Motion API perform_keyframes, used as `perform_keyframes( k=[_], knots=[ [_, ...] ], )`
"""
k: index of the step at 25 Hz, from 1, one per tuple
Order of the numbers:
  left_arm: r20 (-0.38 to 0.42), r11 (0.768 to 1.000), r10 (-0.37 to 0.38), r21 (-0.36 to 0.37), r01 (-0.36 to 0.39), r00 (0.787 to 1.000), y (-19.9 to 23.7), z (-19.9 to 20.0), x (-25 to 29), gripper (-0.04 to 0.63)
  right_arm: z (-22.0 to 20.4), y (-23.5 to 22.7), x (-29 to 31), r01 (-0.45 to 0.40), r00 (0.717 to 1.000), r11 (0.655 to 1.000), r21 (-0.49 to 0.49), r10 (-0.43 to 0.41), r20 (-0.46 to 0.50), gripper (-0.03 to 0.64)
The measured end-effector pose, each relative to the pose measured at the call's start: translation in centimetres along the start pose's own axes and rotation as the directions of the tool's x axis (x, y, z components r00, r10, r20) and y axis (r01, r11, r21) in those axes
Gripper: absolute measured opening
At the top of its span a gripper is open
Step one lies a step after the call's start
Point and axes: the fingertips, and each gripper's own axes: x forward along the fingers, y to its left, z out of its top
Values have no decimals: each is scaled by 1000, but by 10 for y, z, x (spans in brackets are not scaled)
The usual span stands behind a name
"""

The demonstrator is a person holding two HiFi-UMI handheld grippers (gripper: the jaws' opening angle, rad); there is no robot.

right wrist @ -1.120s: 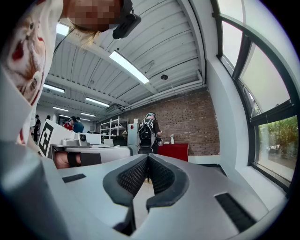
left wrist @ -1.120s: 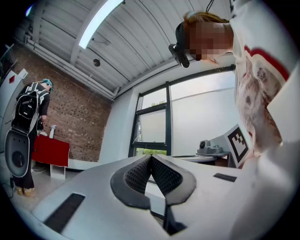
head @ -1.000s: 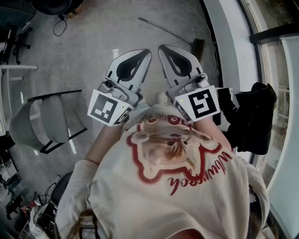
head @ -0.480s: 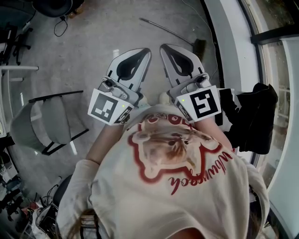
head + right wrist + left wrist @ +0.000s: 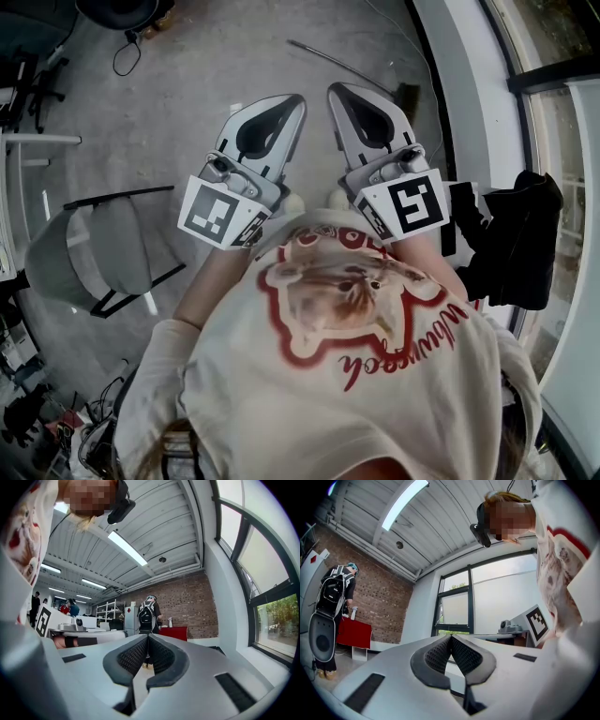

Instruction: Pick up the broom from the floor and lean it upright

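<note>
The broom [image 5: 342, 63] lies flat on the grey floor at the top of the head view, its thin handle running from upper left down to the dark brush head [image 5: 405, 94] by the white sill. My left gripper [image 5: 292, 99] and right gripper [image 5: 335, 90] are held side by side in front of the person's chest, both well short of the broom. Each is shut with nothing between its jaws. In the left gripper view [image 5: 450, 638] and the right gripper view [image 5: 147, 637] the pads meet at the tips; the broom is not seen there.
A grey chair [image 5: 94, 248] stands at the left of the head view. Black clothing [image 5: 511, 239] hangs at the right by the window wall [image 5: 469, 112]. A person with a backpack [image 5: 147, 612] stands far off by a brick wall. Cables [image 5: 127, 56] lie on the floor at upper left.
The person has stepped forward a little: the broom, the chair and the clothing sit slightly lower in the head view. Both grippers keep their pose and stay shut.
</note>
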Motion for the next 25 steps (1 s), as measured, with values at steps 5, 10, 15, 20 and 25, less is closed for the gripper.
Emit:
perform_keyframes(
  k=[5, 10, 15, 20, 25],
  knots=[
    [-6, 1000, -16, -3, 16, 1000, 15, -4, -10, 21, -4, 20, 12, 8, 1000, 1000, -13, -8, 23, 26],
    [-19, 999, -30, -16, 29, 999, 31, -8, -10, 21, -10, 16, 23, 24, 1000, 1000, -6, -24, 8, 26],
    [-19, 999, -35, -16, 34, 999, 56, -10, 12, 21, -12, -10, 49, 42, 999, 999, -4, -42, 8, 26],
    [-26, 1000, -10, 1, 10, 1000, 94, -21, 44, 21, -26, -44, 88, 20, 1000, 1000, 7, -20, 15, 26],
    [-35, 999, 41, 12, -41, 999, 157, -43, 96, 21, -47, -100, 150, -24, 1000, 1000, -4, 24, 13, 26]
  ],
)
